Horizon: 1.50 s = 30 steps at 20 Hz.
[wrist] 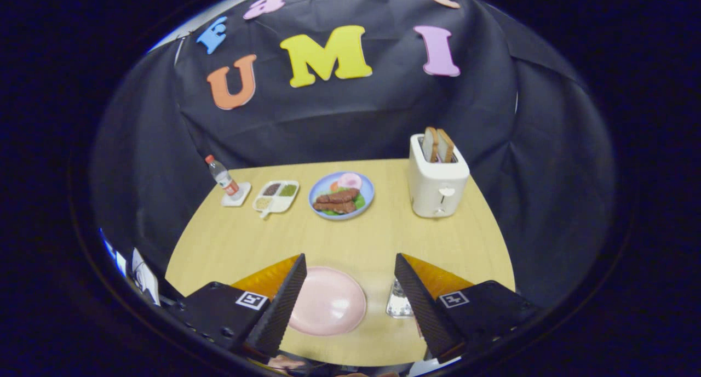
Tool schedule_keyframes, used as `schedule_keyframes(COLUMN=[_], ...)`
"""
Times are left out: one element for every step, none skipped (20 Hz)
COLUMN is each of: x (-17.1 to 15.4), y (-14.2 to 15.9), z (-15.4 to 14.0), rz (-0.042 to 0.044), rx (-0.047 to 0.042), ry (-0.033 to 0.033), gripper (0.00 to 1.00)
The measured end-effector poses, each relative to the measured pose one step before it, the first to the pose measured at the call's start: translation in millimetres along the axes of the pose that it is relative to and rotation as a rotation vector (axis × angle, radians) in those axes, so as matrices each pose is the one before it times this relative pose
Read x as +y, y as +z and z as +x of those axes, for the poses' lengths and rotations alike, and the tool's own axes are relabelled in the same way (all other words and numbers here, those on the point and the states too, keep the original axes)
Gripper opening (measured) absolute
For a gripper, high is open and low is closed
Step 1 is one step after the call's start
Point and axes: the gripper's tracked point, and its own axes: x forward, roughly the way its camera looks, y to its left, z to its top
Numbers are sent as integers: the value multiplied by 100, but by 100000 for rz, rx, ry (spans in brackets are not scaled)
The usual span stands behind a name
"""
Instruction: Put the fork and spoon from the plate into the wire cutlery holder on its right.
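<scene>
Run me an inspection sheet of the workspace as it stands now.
Surface: wooden table, no spills.
Job's things: pink plate between the tool's fingers, its top looks bare; holder right of the plate, partly hidden by one finger, contents too unclear to tell.
Clutter: toaster holding bread slices; blue plate of food; divided tray; bottle on a coaster, all at the far side.
Grippers: tool open, fingers wide apart, touching nothing.
Cables: nothing seen.
Surroundings: black cloth wall behind and beside the table.
</scene>
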Motion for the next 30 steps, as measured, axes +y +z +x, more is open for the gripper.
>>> schedule_keyframes(x=[989, 1009, 1350, 1001, 363, 308, 298, -145, -139, -343, -390, -169, 97, 123, -57, -2, 234, 385, 298, 531, 698, 340, 3, -107, 78, 257, 338, 212, -111, 108], y=[601, 653, 676, 696, 249, 250, -213, -308, -372, -327, -326, -414, -606, -278, 75, 17, -145, -166, -167, -204, 254, 340, 346, 45, -434, -574, -490, -341, -73, -41], z=[-355, -536, -767, -780, -858, -673, -480, -382, -268, -467, -234, -305, -421, -377, -282, -316, -238, -136, 16, -232, -254, -354, -191, -227, -193, -37, 71, -27, 75, -155], rz=[-2464, -846, 692, 602, -48, 436, 486, 360, 577, 124, -314, 367, 1011, 1616, 890, 62, 92, 159, 145, 122, 658, 506, -251, -681, -53, 640, 827, 240, -396, -315], rx=[-9198, -7819, -8217, -7404, -6245, -5860, -4659, -3069, -3143, -2701, -2406, -1643, -384, -1021, -1722, -1403, -1049, -373, 217, 542, -527, -1590, -2237, -1560, -316, 984, 1414, 1126, 99, 43], ry=[-87, 185, 1301, 813, -206, -1095, -1442, -2015, -1728, -1931, -2080, -1288, -798, -136, -865, -613, -134, -70, -253, 711, 1374, 69, -800, -1328, -843, 37, 579, 494, -165, 362], gripper=[97, 97, 97, 97, 97, 97, 96, 97, 96, 96, 96, 96, 96, 96, 96, 96, 96, 96, 96, 96, 96, 96, 96, 96, 96, 96, 96, 96, 96, 96])
